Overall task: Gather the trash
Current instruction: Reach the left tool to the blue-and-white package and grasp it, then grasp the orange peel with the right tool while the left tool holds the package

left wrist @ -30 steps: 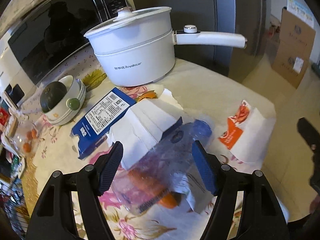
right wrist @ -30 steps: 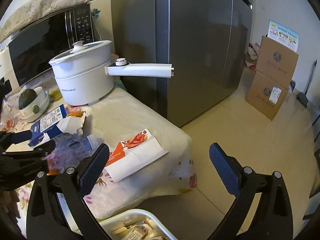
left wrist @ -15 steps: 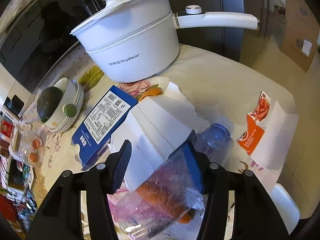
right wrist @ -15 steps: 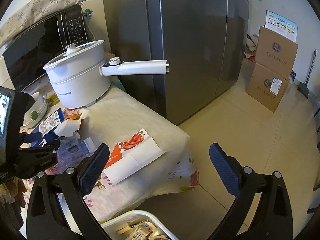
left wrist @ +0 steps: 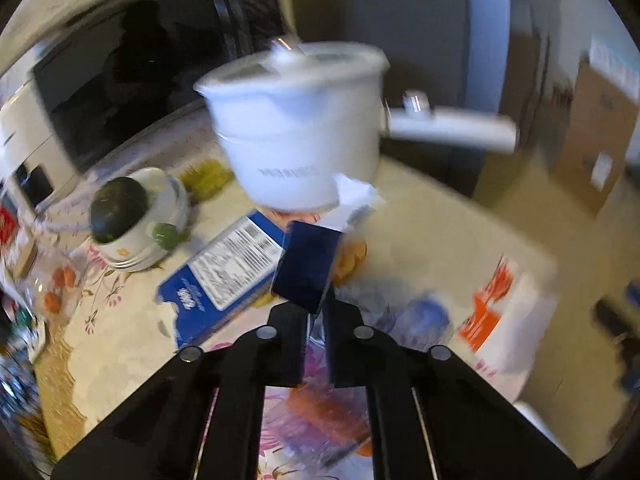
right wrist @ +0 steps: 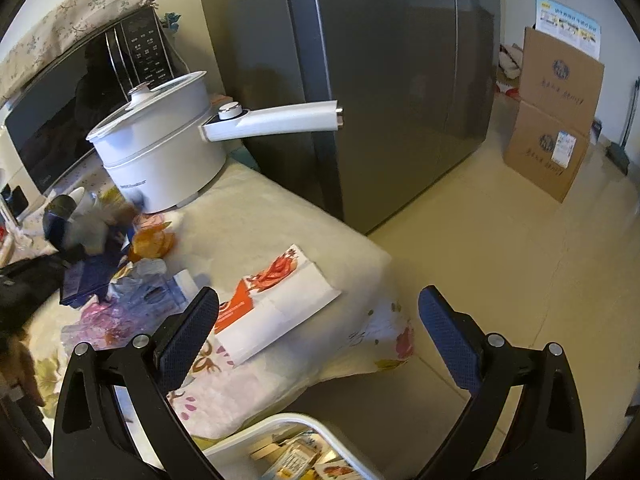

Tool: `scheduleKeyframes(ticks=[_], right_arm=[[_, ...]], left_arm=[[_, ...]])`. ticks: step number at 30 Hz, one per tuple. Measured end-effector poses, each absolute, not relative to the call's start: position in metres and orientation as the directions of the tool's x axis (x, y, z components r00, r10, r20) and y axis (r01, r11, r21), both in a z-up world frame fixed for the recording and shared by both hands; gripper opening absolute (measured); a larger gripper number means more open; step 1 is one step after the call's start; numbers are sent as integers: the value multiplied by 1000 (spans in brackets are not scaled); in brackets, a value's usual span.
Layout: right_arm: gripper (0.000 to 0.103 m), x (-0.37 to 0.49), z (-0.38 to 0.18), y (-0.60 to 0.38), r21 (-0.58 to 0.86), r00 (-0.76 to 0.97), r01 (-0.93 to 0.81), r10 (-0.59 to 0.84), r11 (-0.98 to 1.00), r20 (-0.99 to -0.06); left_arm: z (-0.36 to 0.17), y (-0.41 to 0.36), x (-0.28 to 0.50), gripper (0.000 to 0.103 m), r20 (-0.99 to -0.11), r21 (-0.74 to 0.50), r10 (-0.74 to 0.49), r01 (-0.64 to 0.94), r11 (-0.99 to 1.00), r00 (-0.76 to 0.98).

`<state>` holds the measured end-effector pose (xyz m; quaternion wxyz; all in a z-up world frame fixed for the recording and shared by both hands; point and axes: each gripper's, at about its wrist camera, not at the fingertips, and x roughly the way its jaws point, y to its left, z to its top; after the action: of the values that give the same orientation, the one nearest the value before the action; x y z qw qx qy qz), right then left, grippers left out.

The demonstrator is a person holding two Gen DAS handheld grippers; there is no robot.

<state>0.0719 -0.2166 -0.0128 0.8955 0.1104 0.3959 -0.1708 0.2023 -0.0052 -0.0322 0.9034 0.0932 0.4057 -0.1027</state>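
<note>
My left gripper (left wrist: 316, 312) is shut on a white and blue torn carton (left wrist: 308, 268) and holds it lifted above the table; the view is blurred. It shows at the left in the right wrist view (right wrist: 86, 232). A crushed clear plastic bottle (left wrist: 404, 312) lies below it, also seen in the right wrist view (right wrist: 148, 292). An orange and white paper wrapper (right wrist: 276, 312) lies near the table corner, also in the left wrist view (left wrist: 504, 312). My right gripper (right wrist: 320, 332) is open and empty above the table's edge. A white bin (right wrist: 300, 424) with trash sits below it.
A white pot (right wrist: 160, 160) with a long handle stands at the back of the table. A blue box (left wrist: 224, 276) lies flat next to a bowl with a dark fruit (left wrist: 120, 208). A microwave (right wrist: 80, 100), a fridge (right wrist: 360, 80) and cardboard boxes (right wrist: 556, 120) stand around.
My left gripper has closed from open onto the torn carton and lifted it off the table. The right gripper has shifted slightly; it stays open.
</note>
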Motion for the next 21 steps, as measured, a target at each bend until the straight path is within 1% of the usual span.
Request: scheduleKeyframes(ticks=[1,5,10,12,14,16,18,19,20,21], right_arm=[[96,73,-14,-216,76,630,386,-202,920,-750],[96,79,-19,-206,140,627,330,-106,933,-772],[96,101,-20,-189,245,612,222,61,944,-789],[96,122,-18,-176,253,596,170,105,952,-796],[95,148,-16,-157,212,582,121,104,970,-806],[92,173,-16,-133,171,551,53,114,984,-827],[81,193,-21,-107,116,515,-18,109,993,-850],[78,203,-26,-92,77,500,-53,93,996,-861],[71,209,-30,-83,48,488,-73,78,996,-869],[67,219,-38,-70,13,471,-91,54,996,-881]], left_arm=[[-20,6,197,2,-730,36,-140,241,970,669],[16,45,166,2,-639,-129,-220,180,975,737],[35,90,120,2,-547,-289,-282,139,947,788],[37,109,102,2,-517,-346,-292,115,931,805],[35,125,83,2,-494,-398,-300,94,913,816],[37,135,74,2,-485,-421,-306,87,903,819],[41,144,72,2,-472,-428,-303,85,900,828],[42,148,73,2,-465,-429,-299,84,899,833],[41,152,71,2,-463,-430,-296,80,899,835],[40,155,70,2,-464,-433,-294,76,898,835]])
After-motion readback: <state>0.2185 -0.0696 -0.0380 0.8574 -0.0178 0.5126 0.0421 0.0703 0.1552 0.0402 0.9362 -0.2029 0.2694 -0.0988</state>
